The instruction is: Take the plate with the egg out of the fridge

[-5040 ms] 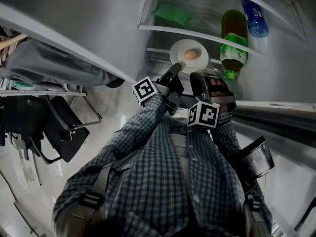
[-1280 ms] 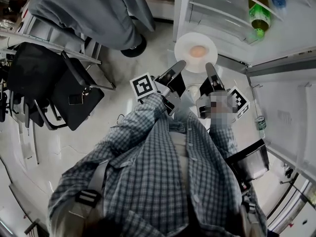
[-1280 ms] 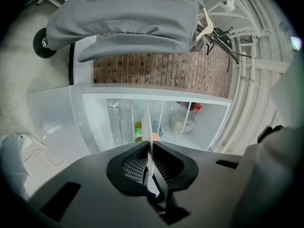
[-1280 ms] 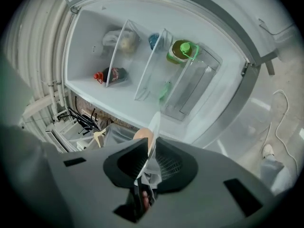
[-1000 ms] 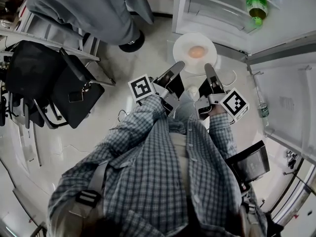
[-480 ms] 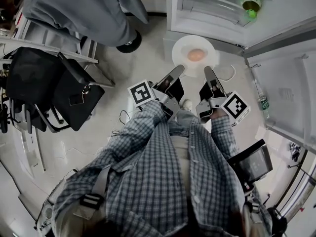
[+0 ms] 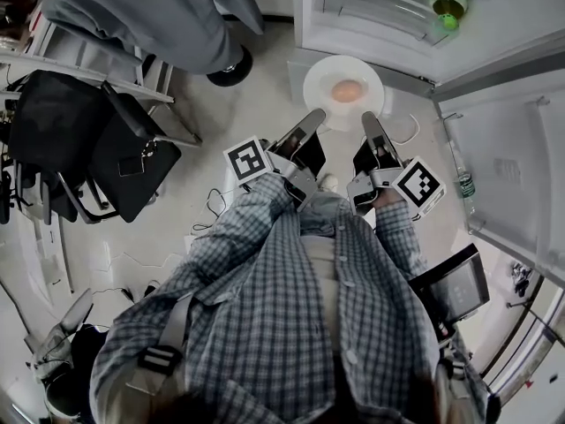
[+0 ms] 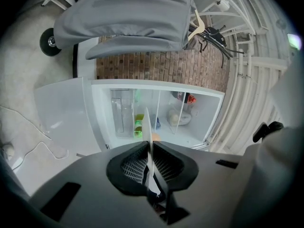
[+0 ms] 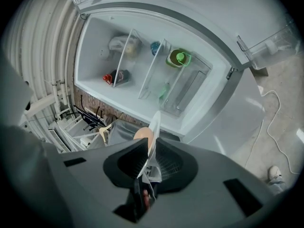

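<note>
The left gripper [image 7: 316, 120] and right gripper [image 7: 367, 120] each have their fingers pinched narrow on the near rim of the plate [image 7: 323, 76]. It hangs over the floor [image 7: 252, 104], clear of the open fridge [image 7: 380, 11]. The egg [image 7: 347, 88] lies loose near its middle. To my eye, the 2 grips should travel together, level and slow, or the egg rolls off.

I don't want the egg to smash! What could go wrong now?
The egg lies loose on the plate, which the left gripper and right gripper pinch only by its rim: a tilt could roll it onto the floor. A cable lying there is a tripping hazard.
</note>
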The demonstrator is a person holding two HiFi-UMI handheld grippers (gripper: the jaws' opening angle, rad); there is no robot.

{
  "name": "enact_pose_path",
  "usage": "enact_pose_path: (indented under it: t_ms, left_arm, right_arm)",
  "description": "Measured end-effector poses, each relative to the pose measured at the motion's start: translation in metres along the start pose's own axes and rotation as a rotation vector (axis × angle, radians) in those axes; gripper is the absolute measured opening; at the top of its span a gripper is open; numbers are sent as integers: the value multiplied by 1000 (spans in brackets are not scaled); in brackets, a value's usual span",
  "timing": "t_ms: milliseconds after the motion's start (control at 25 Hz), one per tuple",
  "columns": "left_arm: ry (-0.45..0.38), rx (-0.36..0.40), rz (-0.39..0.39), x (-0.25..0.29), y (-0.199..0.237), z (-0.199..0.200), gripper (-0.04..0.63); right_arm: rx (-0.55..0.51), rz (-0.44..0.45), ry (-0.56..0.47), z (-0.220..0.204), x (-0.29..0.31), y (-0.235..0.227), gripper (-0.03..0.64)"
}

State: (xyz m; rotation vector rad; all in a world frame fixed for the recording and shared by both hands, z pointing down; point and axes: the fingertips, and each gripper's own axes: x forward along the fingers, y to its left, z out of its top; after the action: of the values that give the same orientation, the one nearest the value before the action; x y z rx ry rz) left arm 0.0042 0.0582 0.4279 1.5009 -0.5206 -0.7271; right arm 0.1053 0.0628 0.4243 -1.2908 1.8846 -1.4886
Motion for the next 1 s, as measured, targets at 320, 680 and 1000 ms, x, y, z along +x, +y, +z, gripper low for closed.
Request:
enact_pose_path:
  t_ms: [320, 680, 1000]
  left_arm:
    - [-32, 6, 4, 7, 1, 2, 41]
    - [-34, 15, -4, 16, -4, 5, 40]
    - [-23, 10, 9, 30, 4, 8, 40]
  right_arm:
    - [-18, 9, 17, 10, 6, -3, 57]
    - [-23, 25, -5, 18, 10, 2, 57]
    - [-16, 9, -14, 30, 16, -6, 55]
